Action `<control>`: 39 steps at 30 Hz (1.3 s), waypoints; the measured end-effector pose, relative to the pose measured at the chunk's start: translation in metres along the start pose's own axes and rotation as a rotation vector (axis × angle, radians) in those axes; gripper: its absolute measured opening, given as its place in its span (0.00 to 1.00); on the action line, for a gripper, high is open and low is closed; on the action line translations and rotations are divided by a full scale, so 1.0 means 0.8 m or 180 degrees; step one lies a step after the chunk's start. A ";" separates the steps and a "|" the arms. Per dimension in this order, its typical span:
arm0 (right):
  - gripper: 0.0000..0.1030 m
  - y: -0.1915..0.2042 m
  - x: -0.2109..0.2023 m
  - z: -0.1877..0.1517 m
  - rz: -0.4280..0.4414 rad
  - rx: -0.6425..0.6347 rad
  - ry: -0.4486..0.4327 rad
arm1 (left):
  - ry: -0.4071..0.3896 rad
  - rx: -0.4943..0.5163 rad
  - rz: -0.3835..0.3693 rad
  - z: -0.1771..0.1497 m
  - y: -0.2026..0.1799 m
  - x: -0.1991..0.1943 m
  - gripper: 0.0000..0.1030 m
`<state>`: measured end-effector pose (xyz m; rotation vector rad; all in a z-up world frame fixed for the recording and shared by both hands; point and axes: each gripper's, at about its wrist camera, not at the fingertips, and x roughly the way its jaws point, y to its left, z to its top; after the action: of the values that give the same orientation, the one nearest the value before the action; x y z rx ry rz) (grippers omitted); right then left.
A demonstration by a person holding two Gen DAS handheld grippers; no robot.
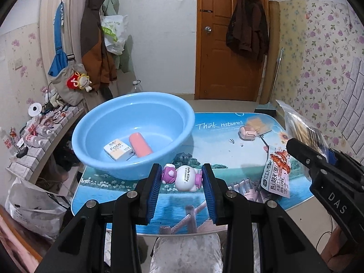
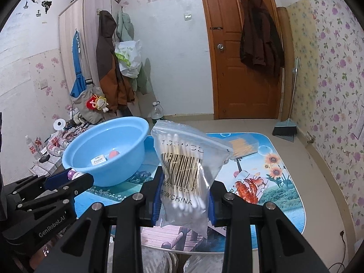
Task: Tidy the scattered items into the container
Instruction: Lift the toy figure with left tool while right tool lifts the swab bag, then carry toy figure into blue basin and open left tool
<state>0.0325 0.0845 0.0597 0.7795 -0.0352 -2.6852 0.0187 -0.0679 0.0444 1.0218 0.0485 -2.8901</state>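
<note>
Blue plastic basin (image 1: 127, 116) on worktop (image 1: 227, 150) already holds tissue pack (image 1: 118, 149) and pink cylinder (image 1: 140, 145). Your left tongs (image 1: 182, 178) clamp white-pink cat figurine (image 1: 184, 177), right tongs (image 2: 185, 201) clamp clear cotton-swab bag (image 2: 186, 170) — neither in basin yet. Red-printed snack packet (image 1: 276, 173), toothpick box (image 1: 256, 124), small pink case (image 1: 248, 133) still left out.

The right gripper (image 2: 184, 199) clamps a cotton-swab bag (image 2: 185, 173) beside the blue basin (image 2: 107, 150).

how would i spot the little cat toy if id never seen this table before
Find the big light blue basin on the picture-printed table. Just in front of its near rim, the left gripper clamps a small white Hello Kitty figure lying sideways. It is the only toy: white body, purple and pink ends, unlike the flat packets nearby.
</note>
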 end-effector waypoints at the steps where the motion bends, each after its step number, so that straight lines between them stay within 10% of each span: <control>1: 0.32 0.000 0.000 -0.001 -0.0002 -0.0003 0.0006 | -0.0002 -0.0005 0.0002 0.000 0.001 0.000 0.33; 39: 0.32 0.005 0.028 -0.008 0.0050 -0.0073 0.0156 | 0.0012 -0.0144 0.0102 0.005 0.039 0.016 0.33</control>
<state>0.0191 0.0739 0.0432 0.8343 0.0012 -2.6458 0.0088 -0.1002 0.0393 1.0110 0.0962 -2.8448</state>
